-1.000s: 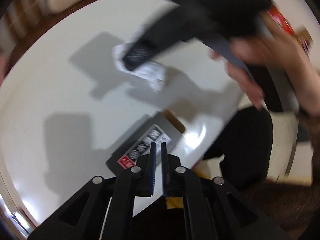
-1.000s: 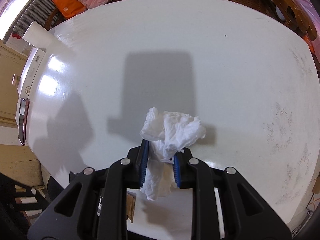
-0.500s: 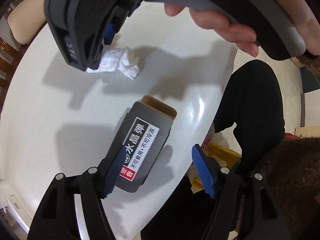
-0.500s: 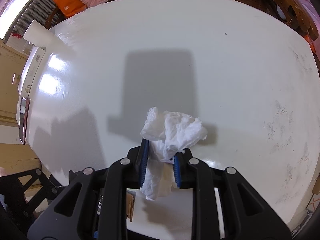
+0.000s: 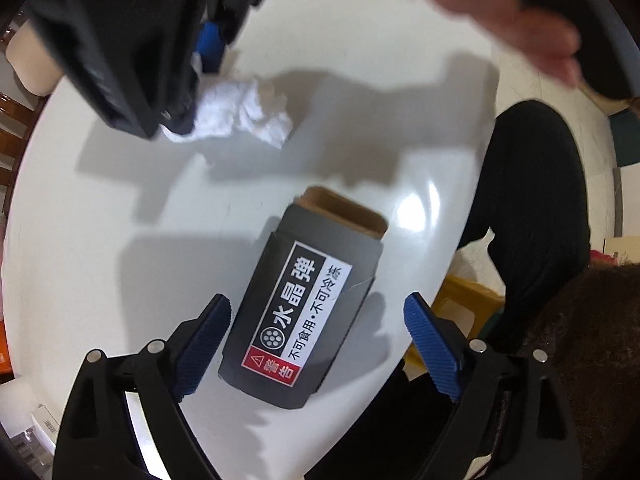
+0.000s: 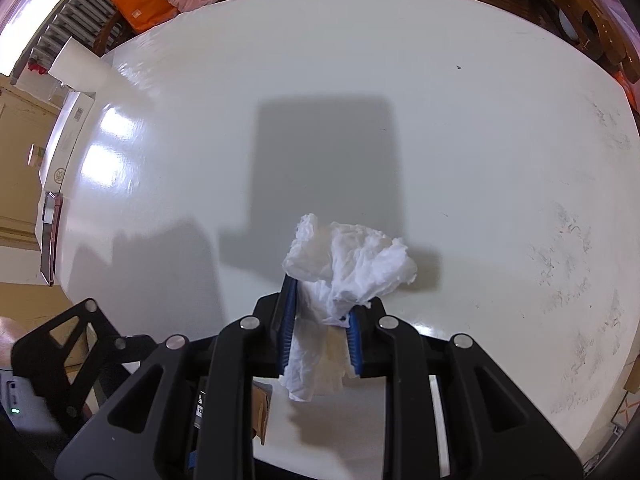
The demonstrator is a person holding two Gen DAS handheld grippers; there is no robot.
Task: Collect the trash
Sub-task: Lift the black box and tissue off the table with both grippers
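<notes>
The left hand-held gripper (image 5: 316, 330) points down over a dark grey box (image 5: 304, 312) lying flat on the white desk (image 5: 100, 272) near its edge; its jaws have just been opening and now stand wide to either side of the box, the blue pads clear of it. Farther across the desk, the right hand-held gripper (image 6: 320, 320) is clenched on a crumpled white tissue (image 6: 348, 260).

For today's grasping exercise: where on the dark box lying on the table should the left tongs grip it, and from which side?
Grip the dark box across its two long sides near the middle, coming from straight above. It lies flat on the white table, and the open left tongs already straddle its narrow width.
</notes>
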